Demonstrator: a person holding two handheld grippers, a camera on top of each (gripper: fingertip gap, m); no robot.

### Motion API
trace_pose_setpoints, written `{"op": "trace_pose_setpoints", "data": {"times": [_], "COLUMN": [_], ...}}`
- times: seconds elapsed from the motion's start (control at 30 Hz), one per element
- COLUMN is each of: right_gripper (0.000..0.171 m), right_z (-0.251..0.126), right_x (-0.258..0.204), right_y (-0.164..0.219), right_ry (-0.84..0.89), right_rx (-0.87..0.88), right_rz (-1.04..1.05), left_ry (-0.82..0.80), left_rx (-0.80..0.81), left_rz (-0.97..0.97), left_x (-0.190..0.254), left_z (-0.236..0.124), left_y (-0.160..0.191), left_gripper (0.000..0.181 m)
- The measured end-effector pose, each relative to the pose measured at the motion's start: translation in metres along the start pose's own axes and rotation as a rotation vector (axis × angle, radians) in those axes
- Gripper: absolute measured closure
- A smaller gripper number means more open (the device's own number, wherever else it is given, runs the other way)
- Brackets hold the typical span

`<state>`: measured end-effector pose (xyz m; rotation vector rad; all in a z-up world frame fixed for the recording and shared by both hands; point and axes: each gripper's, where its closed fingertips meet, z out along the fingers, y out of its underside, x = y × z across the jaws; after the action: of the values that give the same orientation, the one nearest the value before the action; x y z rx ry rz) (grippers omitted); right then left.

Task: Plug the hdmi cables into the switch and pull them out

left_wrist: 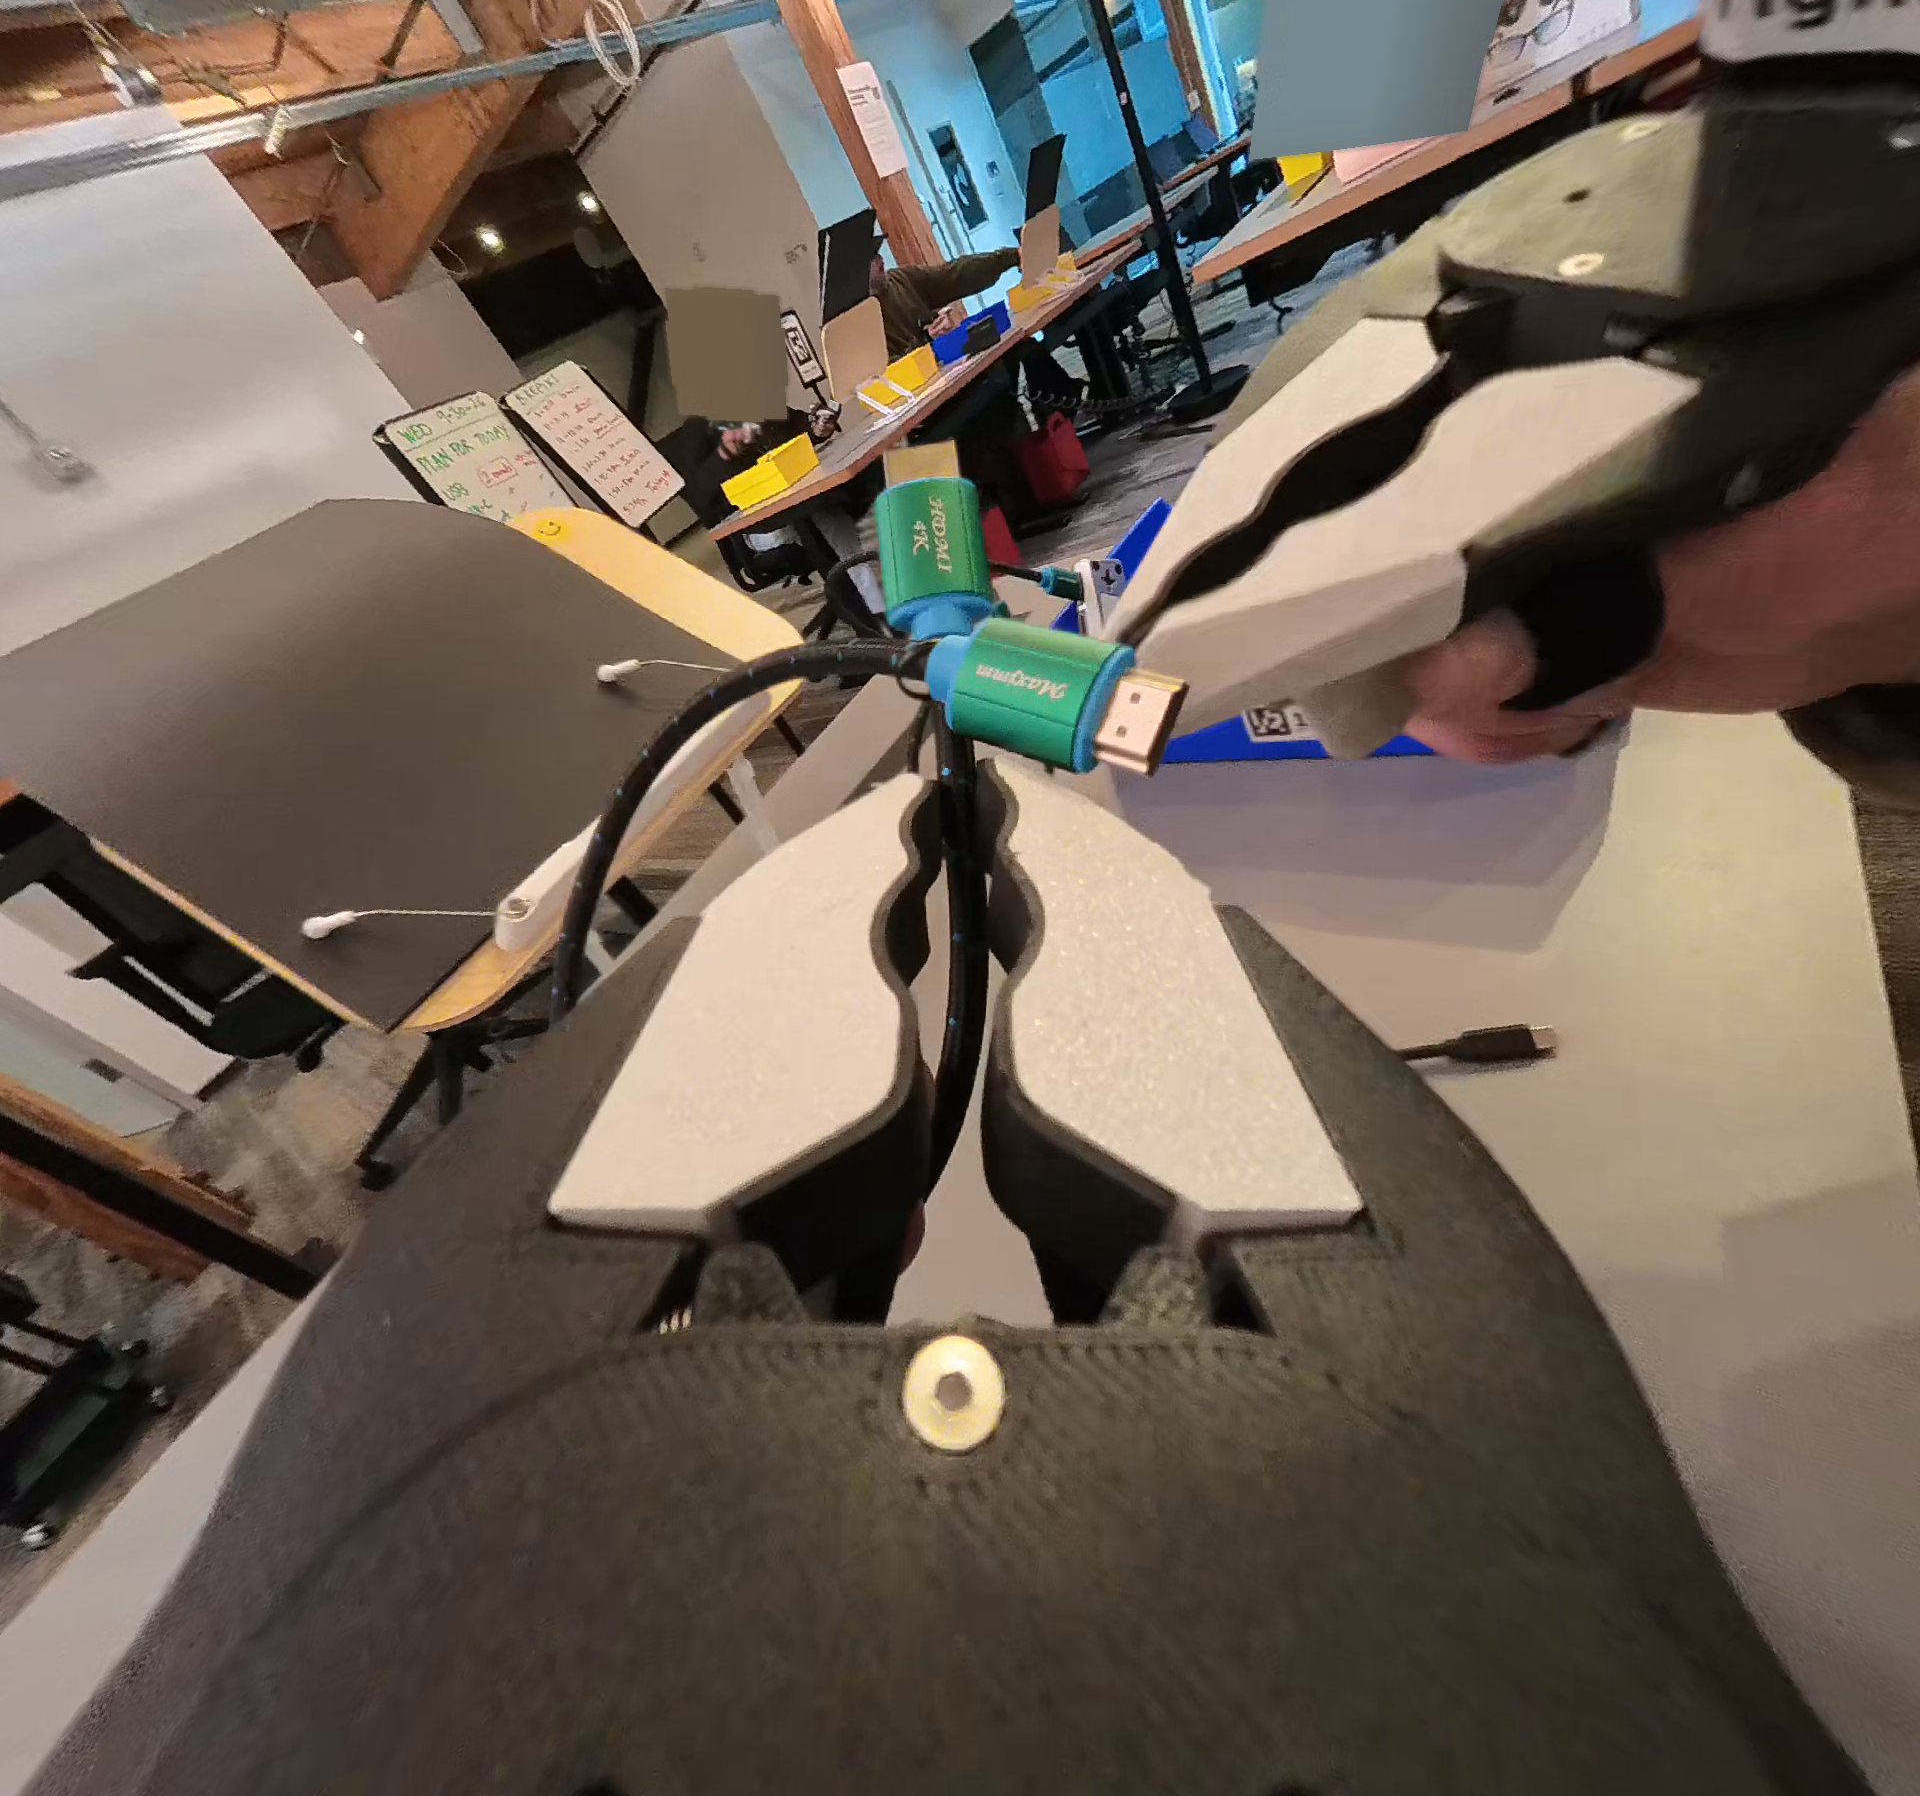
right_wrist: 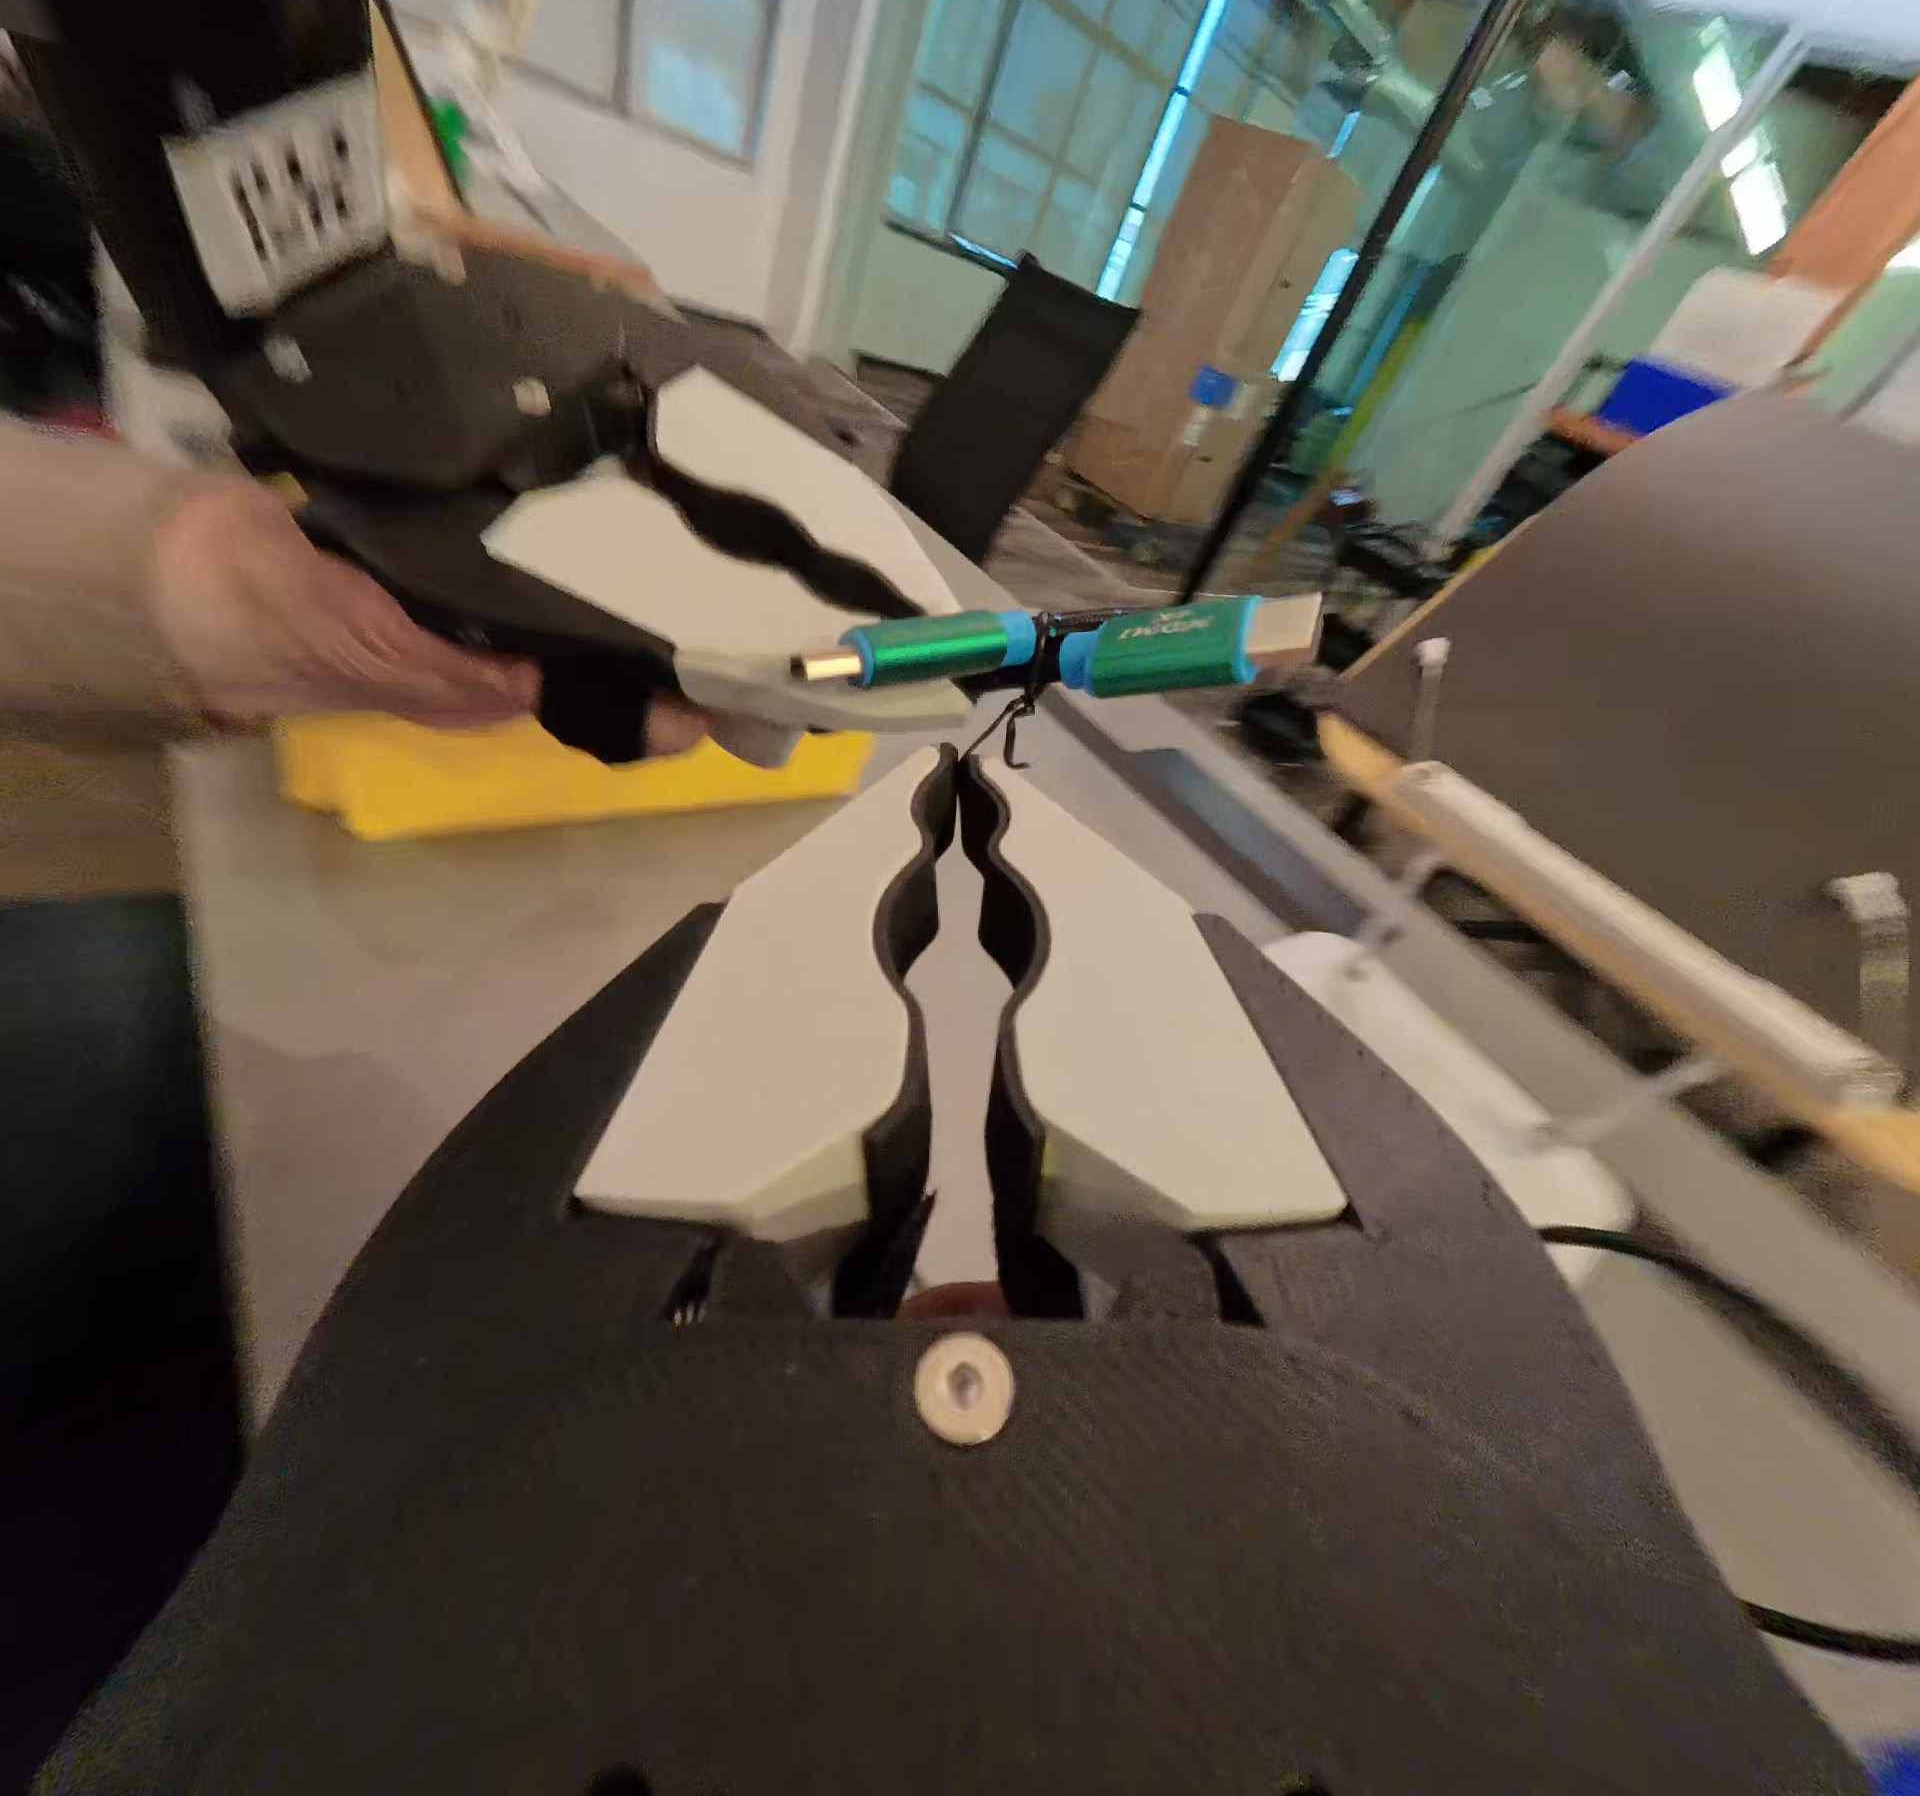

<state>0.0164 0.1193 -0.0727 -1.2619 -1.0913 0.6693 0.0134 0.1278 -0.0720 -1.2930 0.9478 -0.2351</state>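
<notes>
Two green HDMI plugs with gold tips, one pointing right and one pointing up, sit at the ends of a looped black braided cable. My left gripper is shut on the cable just below the plugs and holds it above the table. The right wrist view shows the plugs end to end, bound by a thin black wire tie. My right gripper is shut, with an end of the tie at its tips. It also shows in the left wrist view, beside the right-pointing plug.
The grey table carries a loose black USB cable and a blue bin. A yellow bin sits behind the left gripper. A black-topped side table stands to the left, with white pieces along its edge.
</notes>
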Motion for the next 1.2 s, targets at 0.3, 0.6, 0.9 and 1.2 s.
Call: {"op": "trace_pose_setpoints", "data": {"times": [0.3,0.6,0.9,1.2], "right_gripper": [0.171,0.171,0.156,0.154], "right_z": [-0.014,-0.009,-0.022,-0.021], "right_x": [-0.002,-0.011,0.004,-0.003], "right_y": [-0.03,-0.032,-0.028,-0.016], "right_ry": [-0.486,-0.438,0.033,0.177], "right_rx": [0.359,0.331,0.131,-0.025], "right_rz": [1.011,0.91,-0.156,-0.773], "left_ry": [-0.076,-0.113,-0.082,-0.021], "left_rx": [0.001,-0.013,-0.01,-0.042], "left_rz": [0.15,0.204,0.248,0.295], "left_x": [-0.004,-0.009,-0.005,0.006], "left_z": [-0.002,-0.004,-0.006,-0.002], "left_y": [0.001,0.004,-0.001,0.003], "left_gripper": [0.176,0.176,0.176,0.176]}}
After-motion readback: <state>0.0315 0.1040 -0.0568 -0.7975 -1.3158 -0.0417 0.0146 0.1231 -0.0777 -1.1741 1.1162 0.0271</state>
